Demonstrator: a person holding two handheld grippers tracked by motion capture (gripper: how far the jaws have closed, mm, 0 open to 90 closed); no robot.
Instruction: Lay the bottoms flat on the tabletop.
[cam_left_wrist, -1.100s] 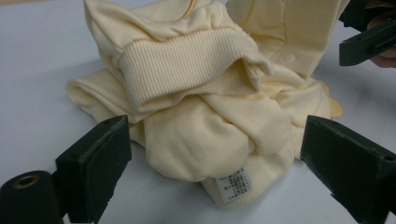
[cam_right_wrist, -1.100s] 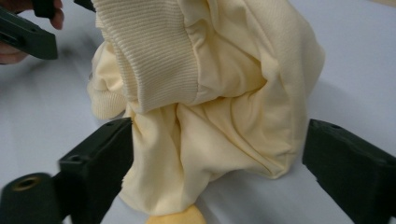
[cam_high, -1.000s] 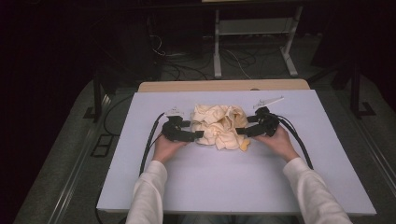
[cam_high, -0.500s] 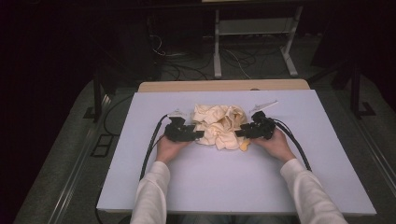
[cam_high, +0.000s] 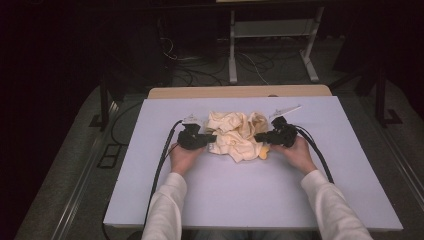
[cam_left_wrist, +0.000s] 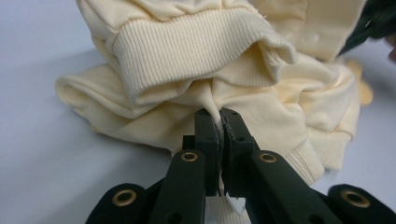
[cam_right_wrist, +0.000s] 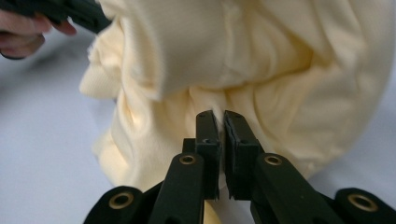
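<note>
A crumpled cream sweatshirt (cam_high: 235, 136) lies in a heap on the pale lilac table (cam_high: 240, 195). My left gripper (cam_high: 212, 138) meets the heap's left side and my right gripper (cam_high: 257, 137) its right side. Both pairs of jaws have just been closing. In the left gripper view the left gripper (cam_left_wrist: 219, 117) pinches a fold of the sweatshirt (cam_left_wrist: 196, 56) below a ribbed cuff. In the right gripper view the right gripper (cam_right_wrist: 219, 119) is shut on a fold of the sweatshirt (cam_right_wrist: 261, 60). The other gripper and a hand (cam_right_wrist: 28, 32) show at the top left there.
A wooden strip (cam_high: 240, 91) runs along the table's far edge. A small white object (cam_high: 285, 110) lies behind the heap at the right. Black cables (cam_high: 162, 160) trail from both grippers over the table. A metal stand (cam_high: 272, 40) and floor cables sit beyond the table.
Both grippers' jaws have closed onto the sweatshirt's folds. The hands have stayed almost in place at the heap's two sides.
</note>
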